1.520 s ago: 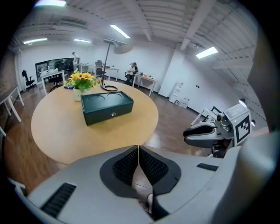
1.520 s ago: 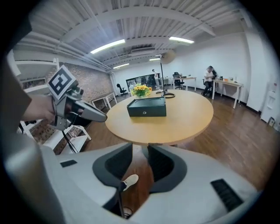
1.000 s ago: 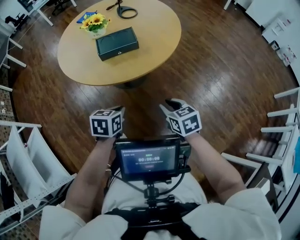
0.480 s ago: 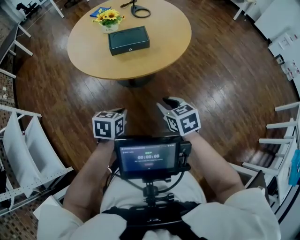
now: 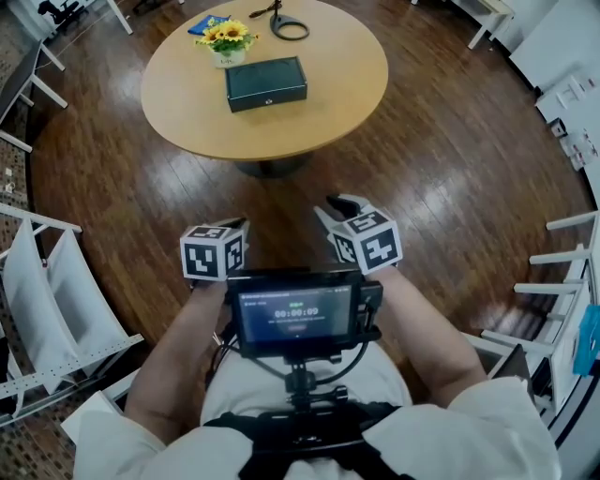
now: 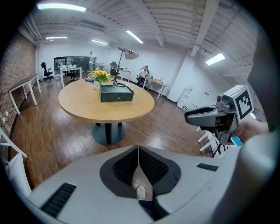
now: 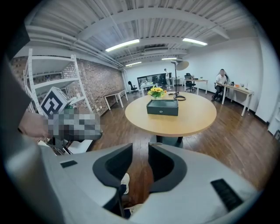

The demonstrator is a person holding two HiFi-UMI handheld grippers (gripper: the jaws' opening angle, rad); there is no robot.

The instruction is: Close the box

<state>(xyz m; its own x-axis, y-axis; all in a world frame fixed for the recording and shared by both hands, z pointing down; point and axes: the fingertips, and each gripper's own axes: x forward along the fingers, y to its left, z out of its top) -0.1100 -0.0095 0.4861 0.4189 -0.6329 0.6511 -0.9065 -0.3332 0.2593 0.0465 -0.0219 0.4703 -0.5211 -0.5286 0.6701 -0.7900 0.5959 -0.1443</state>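
Wooden table point(image 5: 337, 94) bears one box point(image 5: 265, 82); left hand-held gripper point(image 6: 138, 151) pinched empty, right hand-held gripper point(image 7: 140, 151) parted.

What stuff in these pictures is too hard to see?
Box, all views: too far and small to tell if its lid is fully shut.
Screen, head view: writing too small to read.
Black loop on the table, head view: too small to name.
Blue thing, head view: flowers partly hide it.

The dark, rectangular box point(image 5: 265, 83) lies flat with its lid down on the round table's point(image 5: 323, 108) far half.
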